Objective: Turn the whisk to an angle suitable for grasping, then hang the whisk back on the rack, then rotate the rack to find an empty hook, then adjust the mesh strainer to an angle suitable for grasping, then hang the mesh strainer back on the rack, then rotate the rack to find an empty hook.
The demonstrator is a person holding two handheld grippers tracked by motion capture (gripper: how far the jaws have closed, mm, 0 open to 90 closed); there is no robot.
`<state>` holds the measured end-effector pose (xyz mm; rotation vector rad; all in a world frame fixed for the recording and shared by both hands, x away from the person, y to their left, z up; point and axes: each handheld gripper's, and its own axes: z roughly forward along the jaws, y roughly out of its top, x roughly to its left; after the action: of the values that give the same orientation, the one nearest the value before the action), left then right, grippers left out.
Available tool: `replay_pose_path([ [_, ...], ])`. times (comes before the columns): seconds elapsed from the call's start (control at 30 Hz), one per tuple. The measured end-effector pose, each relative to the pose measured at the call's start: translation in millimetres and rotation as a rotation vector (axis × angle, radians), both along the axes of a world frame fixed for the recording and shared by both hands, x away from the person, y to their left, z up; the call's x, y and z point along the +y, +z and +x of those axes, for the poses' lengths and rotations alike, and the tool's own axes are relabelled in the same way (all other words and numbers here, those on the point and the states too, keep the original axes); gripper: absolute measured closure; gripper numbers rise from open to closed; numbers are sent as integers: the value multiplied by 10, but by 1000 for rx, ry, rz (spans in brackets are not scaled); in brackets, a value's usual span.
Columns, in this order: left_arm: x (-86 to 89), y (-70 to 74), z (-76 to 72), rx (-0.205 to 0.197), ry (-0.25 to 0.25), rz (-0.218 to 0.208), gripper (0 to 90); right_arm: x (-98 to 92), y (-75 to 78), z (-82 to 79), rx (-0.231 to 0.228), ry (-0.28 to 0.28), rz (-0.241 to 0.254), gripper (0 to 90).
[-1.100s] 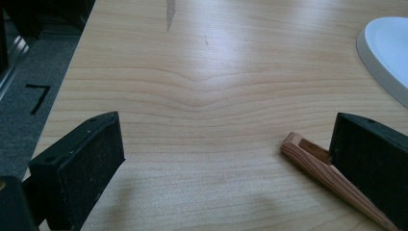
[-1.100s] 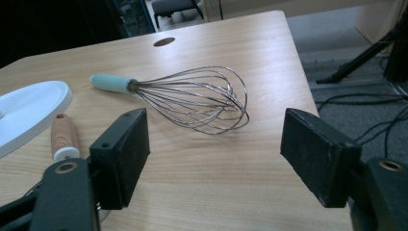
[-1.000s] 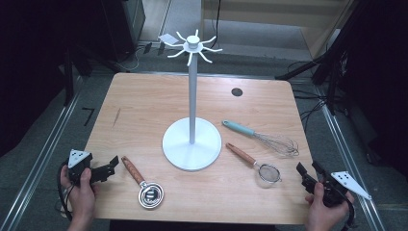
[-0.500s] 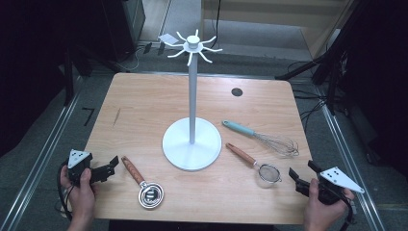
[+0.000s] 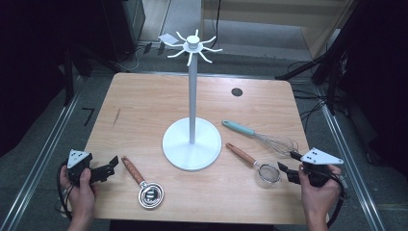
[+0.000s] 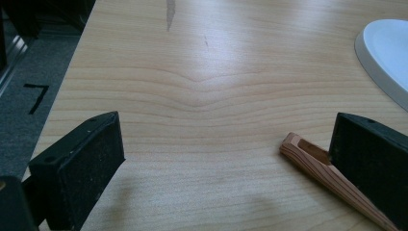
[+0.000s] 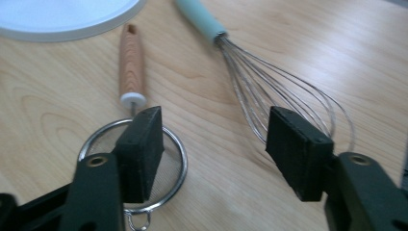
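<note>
Right gripper (image 5: 285,162) at table's 4 o'clock, jaws just closing partway, nothing grasped, beside strainer (image 5: 268,172); left gripper (image 5: 113,165) released.

The high view looks down from above; the right gripper (image 7: 211,154) view sits close over the round wire-mesh strainer (image 7: 166,159), which both views share (image 5: 269,172)

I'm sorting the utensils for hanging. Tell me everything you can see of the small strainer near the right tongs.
The strainer is a small round one: a fine wire mesh bowl in a shiny metal rim, a white collar, and a reddish wooden handle with a slot at its end. It lies flat on the table, handle angled toward the stand's white base, beside the whisk. The right tongs hover at its bowl, open, not gripping it.
</note>
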<state>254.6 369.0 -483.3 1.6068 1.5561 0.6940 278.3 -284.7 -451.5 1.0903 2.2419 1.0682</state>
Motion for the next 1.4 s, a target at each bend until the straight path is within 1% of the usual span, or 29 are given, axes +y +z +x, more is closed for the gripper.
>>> replay_pose_path([
  [0.03, 0, 0, 0, 0, 0, 0, 0, 0, 0, 0, 0, 0, 0, 406],
  [0.07, 0, 0, 0, 1, -1, 1, 0, 28, 17, 39, 16, 19, -12, 406],
  [0.1, 2, 0, 1, 2, 0, 0, 0, 91, 48, 121, 44, 56, -51, 409],
  [0.13, 2, 0, 1, 2, 0, 0, 0, 91, 48, 121, 44, 56, -51, 409],
  [0.17, 3, 1, 2, 5, -1, 0, 0, 157, 77, 195, 66, 79, -96, 409],
  [0.2, 3, 1, 2, 5, -1, 0, 0, 157, 77, 195, 66, 79, -96, 409],
  [0.23, 3, 0, 2, 4, -1, -1, 0, 186, 87, 238, 79, 95, -116, 409],
  [0.27, 3, 0, 0, 3, -3, 0, 0, 244, 112, 308, 100, 108, -156, 409],
  [0.33, 2, 0, 0, 0, -2, -3, 0, 288, 141, 379, 113, 127, -190, 413],
  [0.37, 2, 0, 0, 0, -2, -3, 0, 288, 141, 379, 113, 127, -190, 413],
  [0.4, 3, 0, 0, 0, -2, -3, 0, 311, 155, 413, 113, 134, -208, 414],
  [0.43, 2, -1, 1, -1, -2, -3, 0, 359, 188, 468, 128, 156, -243, 414],
  [0.5, 3, -1, 1, -1, -3, -2, 0, 405, 213, 522, 139, 174, -279, 418],
  [0.53, 3, -1, 1, -1, -3, -2, 0, 405, 213, 522, 139, 174, -279, 418],
  [0.7, 3, -1, 1, 0, -4, -3, 0, 475, 248, 658, 169, 205, -326, 423],
  [0.77, 2, 1, -1, 0, -5, -2, 0, 484, 247, 677, 172, 210, -334, 423],
  [0.8, 2, 1, -2, -1, -5, -2, 0, 508, 250, 711, 183, 221, -354, 423],
  [0.83, 2, 1, -2, -1, -5, -2, 0, 520, 256, 724, 181, 222, -362, 424],
  [0.97, 2, -1, 1, -1, -5, -3, 0, 550, 283, 778, 189, 244, -364, 431],
  [1.0, 2, -1, 1, -1, -5, -3, 0, 569, 298, 816, 200, 252, -377, 437],
  [1.1, 2, -1, 0, -2, -6, -2, 0, 598, 304, 879, 215, 257, -392, 443],
  [1.2, 2, -1, 1, -1, -5, -3, 0, 635, 314, 926, 205, 262, -401, 460],
  [1.27, 2, -1, 1, -1, -6, -3, 0, 661, 317, 954, 207, 268, -399, 461],
  [1.33, 3, -2, 2, -2, -6, -6, 0, 672, 316, 970, 211, 274, -404, 461],
  [1.37, 4, -2, 2, -2, -6, -6, 0, 690, 305, 1008, 214, 280, -408, 461],
  [1.4, 5, -2, 2, -2, -7, -6, 0, 699, 301, 1021, 222, 273, -409, 461],
])
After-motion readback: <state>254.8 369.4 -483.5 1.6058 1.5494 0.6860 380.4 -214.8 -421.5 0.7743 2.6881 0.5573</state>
